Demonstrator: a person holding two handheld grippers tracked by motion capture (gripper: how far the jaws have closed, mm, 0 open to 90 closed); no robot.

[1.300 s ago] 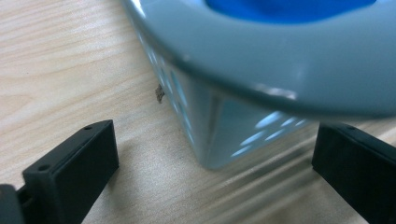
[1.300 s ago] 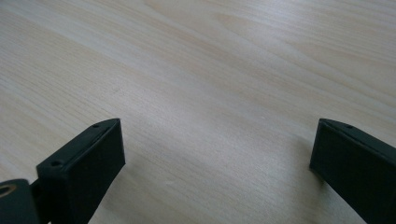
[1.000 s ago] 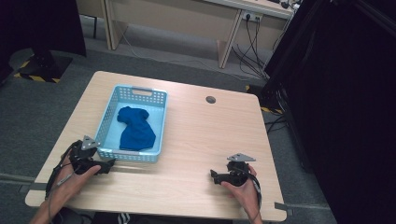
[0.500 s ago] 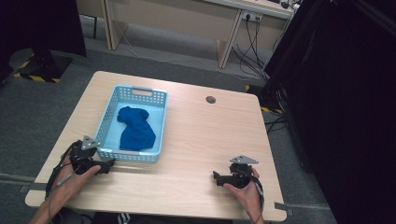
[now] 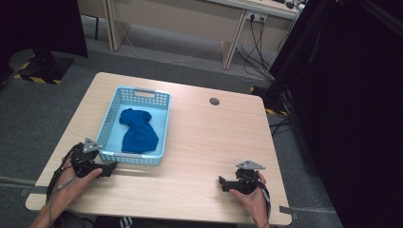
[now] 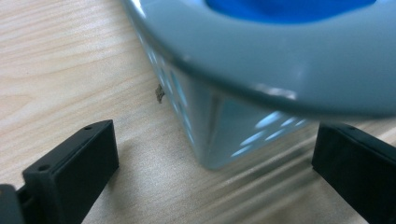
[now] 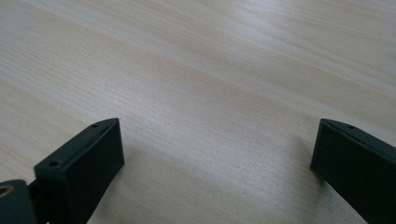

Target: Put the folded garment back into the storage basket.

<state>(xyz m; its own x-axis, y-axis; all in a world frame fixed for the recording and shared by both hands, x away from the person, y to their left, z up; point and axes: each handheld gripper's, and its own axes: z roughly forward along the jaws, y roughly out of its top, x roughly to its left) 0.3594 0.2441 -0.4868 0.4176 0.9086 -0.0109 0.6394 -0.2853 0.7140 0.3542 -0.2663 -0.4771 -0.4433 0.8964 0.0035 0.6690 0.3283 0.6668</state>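
Note:
A light blue plastic basket (image 5: pixel 112 112) stands on the left half of the wooden table (image 5: pixel 209 137), with a crumpled blue cloth (image 5: pixel 137 131) lying inside it. My left gripper (image 5: pixel 110 168) rests on the table at the basket's near left corner, open, and that corner (image 6: pixel 219 140) sits just ahead of the gap between its jaws. The cloth (image 6: pixel 289 7) shows blurred over the rim. My right gripper (image 5: pixel 221 183) lies open on bare wood near the front right edge, nothing between its jaws.
A round cable hole (image 5: pixel 214 101) sits near the table's far edge. A small speck (image 6: pixel 159 93) lies on the wood beside the basket. Beyond the table are desk legs and cables (image 5: pixel 252 42) on grey floor; a dark curtain (image 5: pixel 351 95) hangs at the right.
My right gripper has shifted slightly nearer the front edge. The left gripper, basket and cloth have stayed put.

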